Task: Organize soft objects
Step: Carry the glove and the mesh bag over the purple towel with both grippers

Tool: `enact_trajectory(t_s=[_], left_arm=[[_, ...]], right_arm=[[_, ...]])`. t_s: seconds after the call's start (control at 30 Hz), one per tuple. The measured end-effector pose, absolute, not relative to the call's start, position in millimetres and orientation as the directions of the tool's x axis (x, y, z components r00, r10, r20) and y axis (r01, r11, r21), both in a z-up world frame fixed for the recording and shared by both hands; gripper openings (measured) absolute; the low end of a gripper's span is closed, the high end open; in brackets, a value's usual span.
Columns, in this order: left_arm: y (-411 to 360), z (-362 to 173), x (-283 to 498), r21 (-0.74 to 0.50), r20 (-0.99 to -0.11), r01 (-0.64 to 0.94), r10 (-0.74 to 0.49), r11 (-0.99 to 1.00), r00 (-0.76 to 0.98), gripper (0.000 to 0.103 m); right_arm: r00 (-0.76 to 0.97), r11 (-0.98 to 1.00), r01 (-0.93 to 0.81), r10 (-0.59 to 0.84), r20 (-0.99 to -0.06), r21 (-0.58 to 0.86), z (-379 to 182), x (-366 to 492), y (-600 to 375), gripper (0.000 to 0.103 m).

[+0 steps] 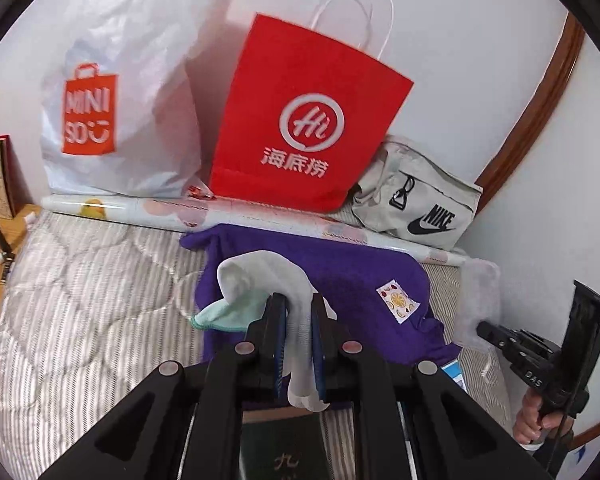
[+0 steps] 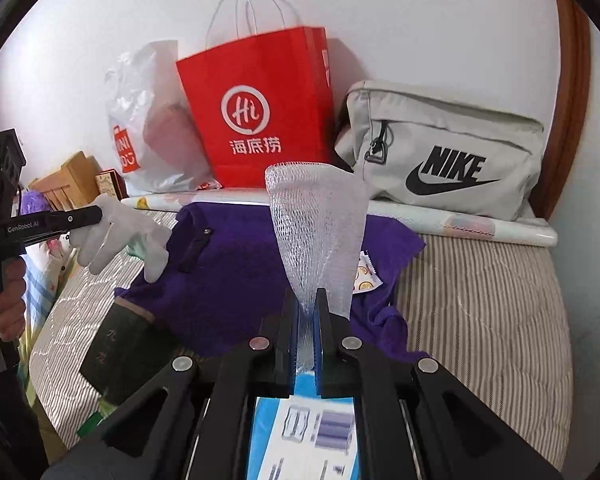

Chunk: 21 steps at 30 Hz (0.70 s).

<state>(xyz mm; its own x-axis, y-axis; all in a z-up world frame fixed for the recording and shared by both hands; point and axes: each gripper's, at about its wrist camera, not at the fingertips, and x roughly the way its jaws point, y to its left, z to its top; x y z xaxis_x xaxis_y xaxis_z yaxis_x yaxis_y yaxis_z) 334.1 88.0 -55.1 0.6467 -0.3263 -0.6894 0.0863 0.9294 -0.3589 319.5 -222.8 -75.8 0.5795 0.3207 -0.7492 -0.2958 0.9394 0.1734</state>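
1. Carrying step: left gripper [image 1: 298, 300] clamps white sock [image 1: 260, 276]; right gripper [image 2: 308, 300] clamps foam net [image 2: 316, 224].
2. Next, I judge: release both onto purple garment [image 2: 236, 264], at 12 o'clock.

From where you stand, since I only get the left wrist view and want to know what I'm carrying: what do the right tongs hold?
Observer: The right tongs are shut on a white foam net sleeve.
Operator: Anything lying under them?
Observer: A blue and white printed package, right below.
Operator: That dark thing under my left tongs?
Observer: A dark green book, flat on the striped bedding, partly covered by the purple garment.
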Motion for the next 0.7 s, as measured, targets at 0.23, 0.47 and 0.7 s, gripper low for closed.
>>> enact_trajectory(t_s=[0.23, 0.47, 0.7], left_arm=[[68.3, -83.7, 360.4, -0.384, -0.718, 0.121, -0.379, 0.915, 0.584, 0.012], [60.6, -116.7, 380.0, -0.372, -0.771, 0.113, -0.374, 0.921, 0.516, 0.012], [64.3, -137.9, 386.6, -0.365, -0.809, 0.091, -0.364, 0.927, 0.462, 0.012]], right_arm=[[0.520, 0.944, -0.276, 0.303, -0.798, 0.179, -108.7, 348.8, -224.6, 0.007], [0.455, 0.949, -0.252, 0.289, -0.843, 0.189, -137.6, 370.2, -226.9, 0.007], [0.417, 0.944, -0.272, 0.292, -0.861, 0.188, -154.9, 376.7, -215.8, 0.007]])
